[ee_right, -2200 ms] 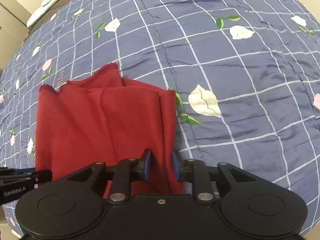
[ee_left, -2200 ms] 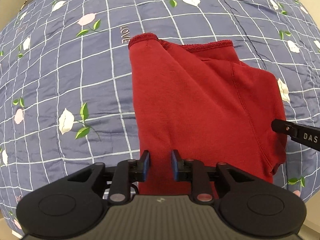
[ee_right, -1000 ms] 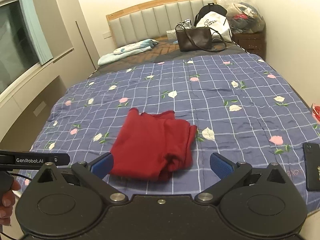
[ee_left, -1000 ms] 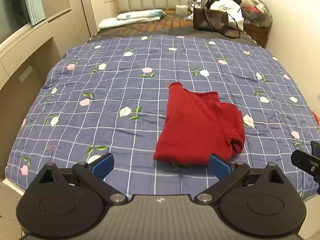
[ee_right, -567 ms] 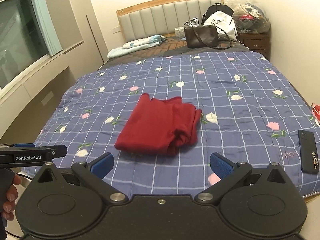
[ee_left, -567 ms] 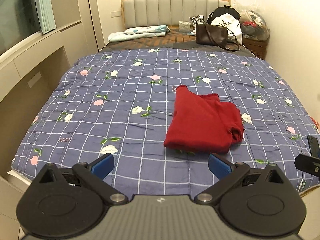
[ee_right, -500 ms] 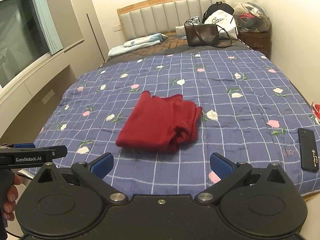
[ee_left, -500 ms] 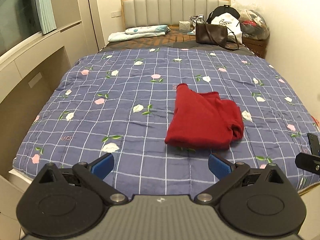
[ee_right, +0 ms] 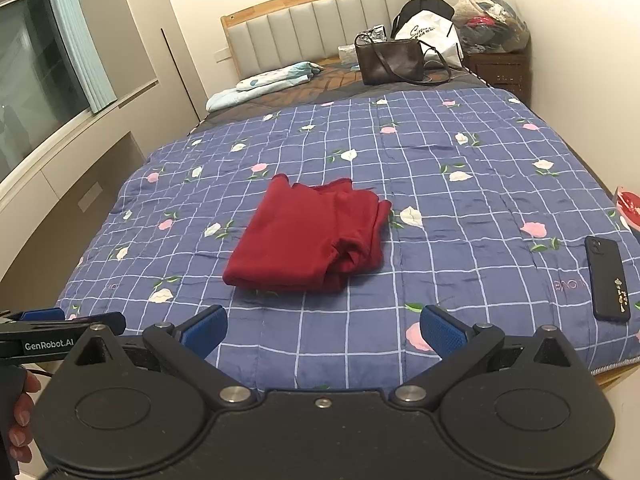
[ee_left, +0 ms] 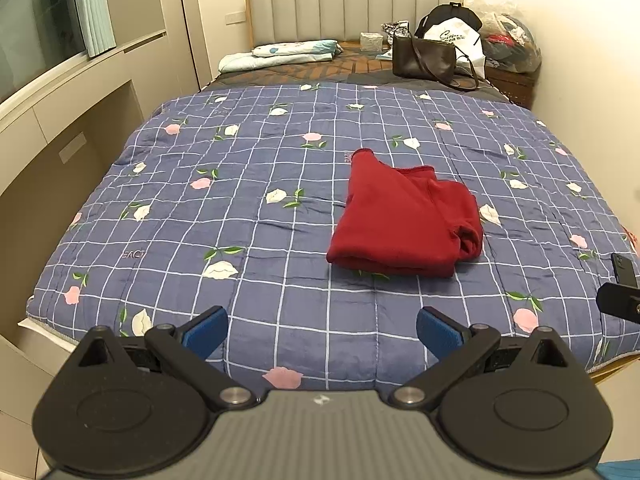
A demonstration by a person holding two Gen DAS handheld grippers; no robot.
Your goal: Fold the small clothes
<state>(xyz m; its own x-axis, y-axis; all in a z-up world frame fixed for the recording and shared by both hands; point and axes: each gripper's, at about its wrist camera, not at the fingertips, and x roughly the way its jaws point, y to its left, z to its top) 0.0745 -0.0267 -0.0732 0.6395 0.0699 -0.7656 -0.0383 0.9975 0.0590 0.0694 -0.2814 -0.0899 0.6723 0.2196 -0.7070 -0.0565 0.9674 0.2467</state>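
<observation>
The red cloth (ee_left: pixel 404 220) lies folded on the blanket (ee_left: pixel 240 208). The left gripper (ee_left: pixel 322 330) and right gripper (ee_right: pixel 323 330) are wide open, holding nothing.

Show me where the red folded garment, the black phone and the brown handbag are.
red folded garment (ee_right: pixel 296 240), right wrist view, middle of its flat top layer.
black phone (ee_right: pixel 607 278), right wrist view, centre of its back case.
brown handbag (ee_left: pixel 424 58), left wrist view, front panel.

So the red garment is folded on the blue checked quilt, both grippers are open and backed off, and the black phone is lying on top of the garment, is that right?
Not quite. The black phone lies on the blue checked quilt near its right edge, well apart from the folded red garment, as the right wrist view shows. The rest holds: the left gripper and right gripper are both open, clear of the garment.
</observation>
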